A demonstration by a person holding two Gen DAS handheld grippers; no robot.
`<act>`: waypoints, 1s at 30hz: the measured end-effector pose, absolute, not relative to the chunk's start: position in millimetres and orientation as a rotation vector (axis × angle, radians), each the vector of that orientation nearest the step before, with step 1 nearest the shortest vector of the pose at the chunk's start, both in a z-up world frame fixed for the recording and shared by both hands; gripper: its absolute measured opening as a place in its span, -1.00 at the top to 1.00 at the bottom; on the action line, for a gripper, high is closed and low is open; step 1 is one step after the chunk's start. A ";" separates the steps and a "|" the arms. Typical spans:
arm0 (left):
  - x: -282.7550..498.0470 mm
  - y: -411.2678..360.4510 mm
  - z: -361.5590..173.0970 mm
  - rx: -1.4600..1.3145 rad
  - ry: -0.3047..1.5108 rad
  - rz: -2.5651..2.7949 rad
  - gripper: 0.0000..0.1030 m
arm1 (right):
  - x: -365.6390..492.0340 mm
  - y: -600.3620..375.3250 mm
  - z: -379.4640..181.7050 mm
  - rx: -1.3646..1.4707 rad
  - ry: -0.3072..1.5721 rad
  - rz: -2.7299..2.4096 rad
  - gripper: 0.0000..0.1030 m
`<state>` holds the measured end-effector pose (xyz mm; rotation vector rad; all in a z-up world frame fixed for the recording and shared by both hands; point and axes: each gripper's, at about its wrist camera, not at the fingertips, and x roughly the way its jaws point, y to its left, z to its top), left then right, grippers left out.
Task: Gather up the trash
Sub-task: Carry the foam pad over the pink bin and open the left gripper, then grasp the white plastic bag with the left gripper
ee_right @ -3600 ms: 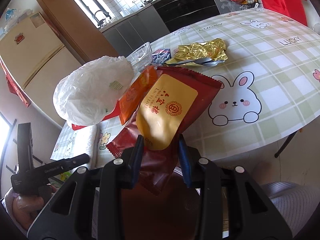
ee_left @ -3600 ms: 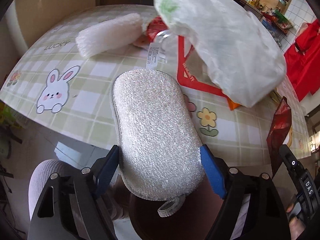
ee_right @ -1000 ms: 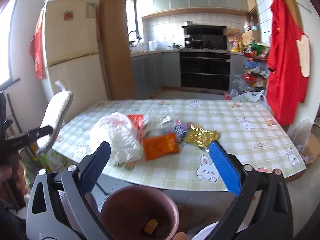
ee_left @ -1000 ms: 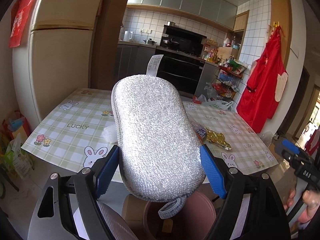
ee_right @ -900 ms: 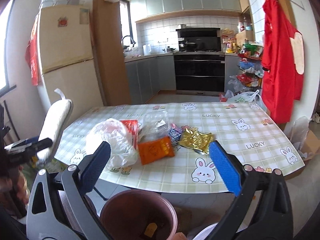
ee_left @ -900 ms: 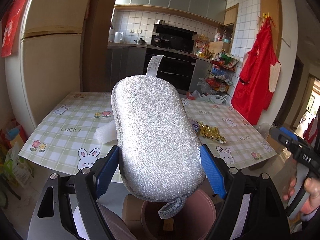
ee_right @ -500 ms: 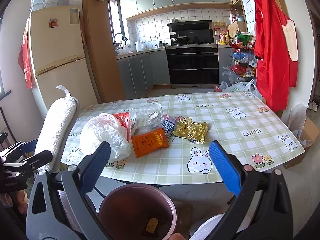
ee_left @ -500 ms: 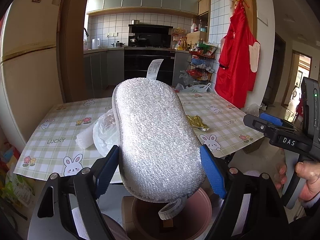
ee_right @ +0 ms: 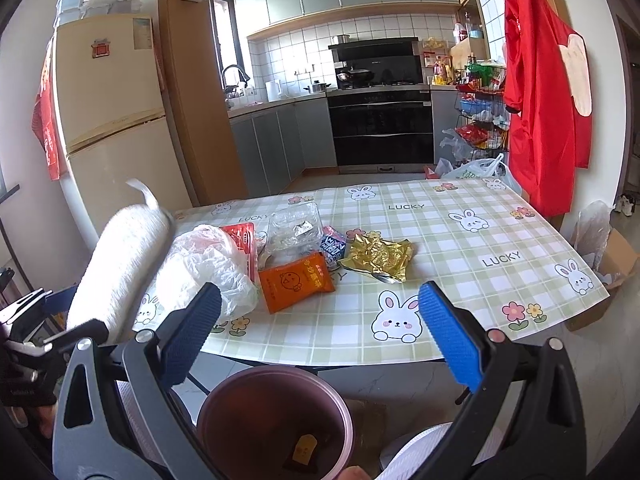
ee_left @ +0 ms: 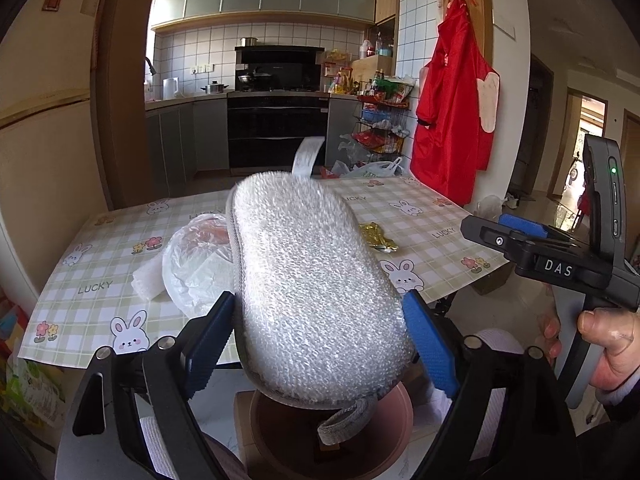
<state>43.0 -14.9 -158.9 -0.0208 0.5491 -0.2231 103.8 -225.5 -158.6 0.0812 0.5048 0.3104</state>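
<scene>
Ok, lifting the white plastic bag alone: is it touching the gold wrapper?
Apart. Right wrist view: an orange packet lies between the white plastic bag and the gold wrapper.

I see the checked table (ee_right: 460, 240) carrying a white bag (ee_right: 208, 264) at nine o'clock, orange packet (ee_right: 296, 280) and gold wrapper (ee_right: 378, 258) centrally.

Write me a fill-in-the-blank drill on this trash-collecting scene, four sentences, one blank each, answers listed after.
1. The silvery scouring pad sits between the jaws of the ____ hand-held gripper.
2. The pad hangs over a ____ coloured bin.
3. Between the blue pads of the right hand-held gripper there is ____.
4. On the table, the gold foil wrapper lies beside an ____ packet.

Missing words: left; pink; nothing; orange
</scene>
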 end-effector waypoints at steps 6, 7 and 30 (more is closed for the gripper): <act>49.4 3.4 -165.7 -0.087 0.579 -0.151 -0.89 | 105.1 -226.5 -160.7 0.087 0.517 0.313 -0.89; 50.5 9.0 -167.2 -0.107 0.584 -0.129 -0.88 | 105.6 -226.8 -160.6 0.089 0.518 0.312 -0.89; 103.3 54.5 -194.8 -0.231 0.666 -0.039 -0.84 | 138.5 -229.7 -178.4 0.083 0.597 0.261 -0.89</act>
